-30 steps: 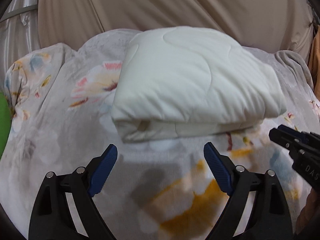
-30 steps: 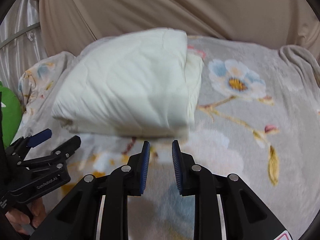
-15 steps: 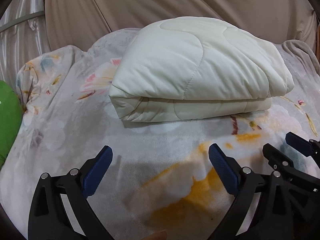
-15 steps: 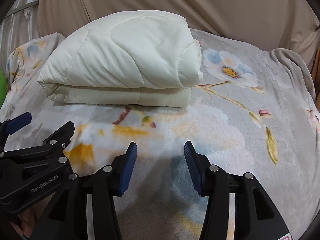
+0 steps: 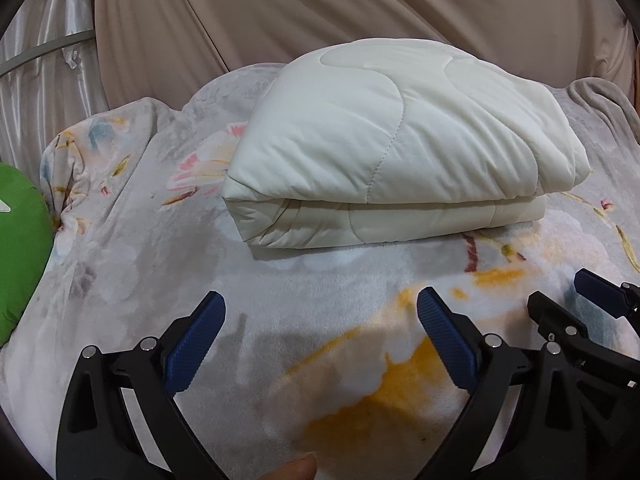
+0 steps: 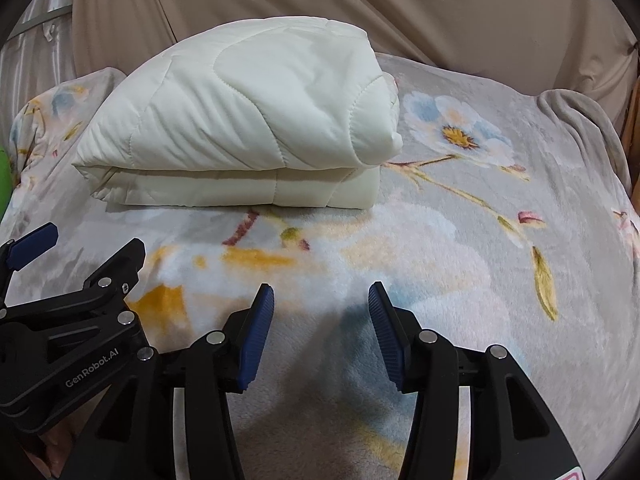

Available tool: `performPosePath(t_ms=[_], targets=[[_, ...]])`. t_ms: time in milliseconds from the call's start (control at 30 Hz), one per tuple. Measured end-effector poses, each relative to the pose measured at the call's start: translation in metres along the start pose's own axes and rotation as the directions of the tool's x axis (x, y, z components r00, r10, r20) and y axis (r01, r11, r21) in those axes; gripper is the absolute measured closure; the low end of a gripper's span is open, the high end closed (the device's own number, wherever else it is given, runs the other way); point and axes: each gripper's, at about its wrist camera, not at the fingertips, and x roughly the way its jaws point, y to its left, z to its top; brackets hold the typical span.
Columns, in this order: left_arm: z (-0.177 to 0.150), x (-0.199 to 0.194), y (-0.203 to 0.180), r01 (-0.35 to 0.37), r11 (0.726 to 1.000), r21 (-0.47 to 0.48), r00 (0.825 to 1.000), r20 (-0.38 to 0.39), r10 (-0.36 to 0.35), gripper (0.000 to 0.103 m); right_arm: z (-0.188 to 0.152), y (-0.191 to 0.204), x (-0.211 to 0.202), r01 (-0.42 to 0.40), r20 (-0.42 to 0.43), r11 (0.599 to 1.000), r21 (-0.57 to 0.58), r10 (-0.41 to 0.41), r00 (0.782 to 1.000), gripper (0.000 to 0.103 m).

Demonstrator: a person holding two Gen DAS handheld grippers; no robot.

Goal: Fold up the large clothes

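Note:
A cream quilted garment (image 5: 396,148) lies folded in a thick bundle on the floral blanket (image 5: 280,300); it also shows in the right wrist view (image 6: 256,120). My left gripper (image 5: 320,312) is open and empty, hovering over the blanket in front of the bundle. My right gripper (image 6: 322,308) is open and empty, also short of the bundle. Each gripper shows at the edge of the other's view, the right one (image 5: 588,300) and the left one (image 6: 76,256).
The grey floral blanket (image 6: 460,240) covers the whole bed. A tan curtain (image 5: 360,12) hangs behind it. A green cushion (image 5: 20,248) sits at the left edge. A shiny white curtain (image 5: 44,80) is at far left.
Both grippers have pulled back from the folded bundle, which now lies still. The right gripper has opened from nearly shut to wide apart.

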Motion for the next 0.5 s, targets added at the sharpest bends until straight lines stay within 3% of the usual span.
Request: performPosePath(t_ms=[500], targets=[[-0.0006,-0.0047,-0.0027,-0.009,1.0,0.005,1.0,0.016,0.009,0.009,-0.0017,-0.0022,-0.0012,0.015,0.006,1.0,0.006,-0.016,1.0,0.054]])
